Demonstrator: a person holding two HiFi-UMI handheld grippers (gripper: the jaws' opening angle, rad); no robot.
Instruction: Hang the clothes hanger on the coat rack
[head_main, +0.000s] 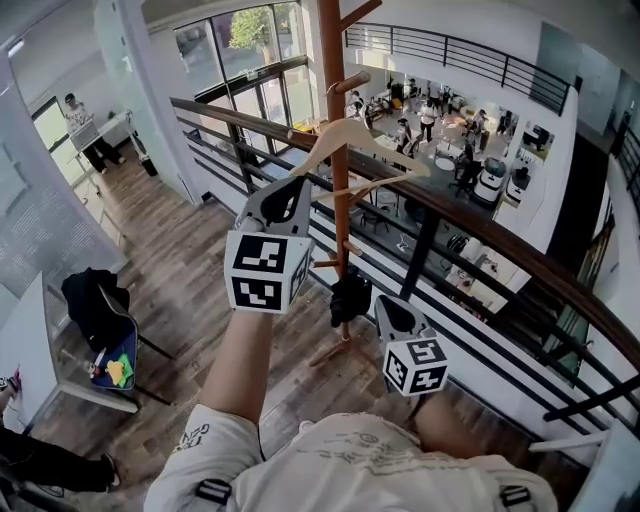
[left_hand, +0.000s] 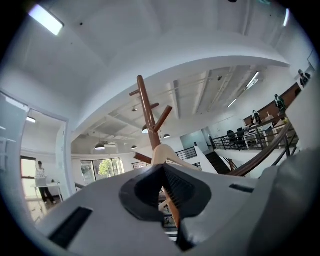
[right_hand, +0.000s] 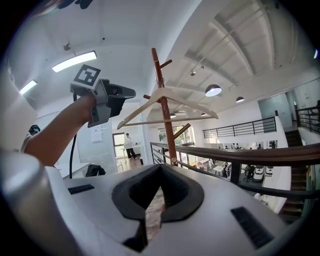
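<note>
Hanger (head_main: 385, 146), pale wood, hangs high on the coat rack (head_main: 333, 70). It looks light, stiff and smooth, best held at a shoulder or the neck. Left gripper (head_main: 287, 195) is clenched empty beside its left end; right gripper (head_main: 390, 306), lower and nearer, is closed on nothing.

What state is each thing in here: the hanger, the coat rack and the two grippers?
hanger: roughly level against the coat rack's pole, in neither gripper; its hook cannot be made out.
coat rack: upright.
left gripper: shut, nothing between its jaws, raised near the hanger's end.
right gripper: shut, nothing between its jaws, held lower.
</note>
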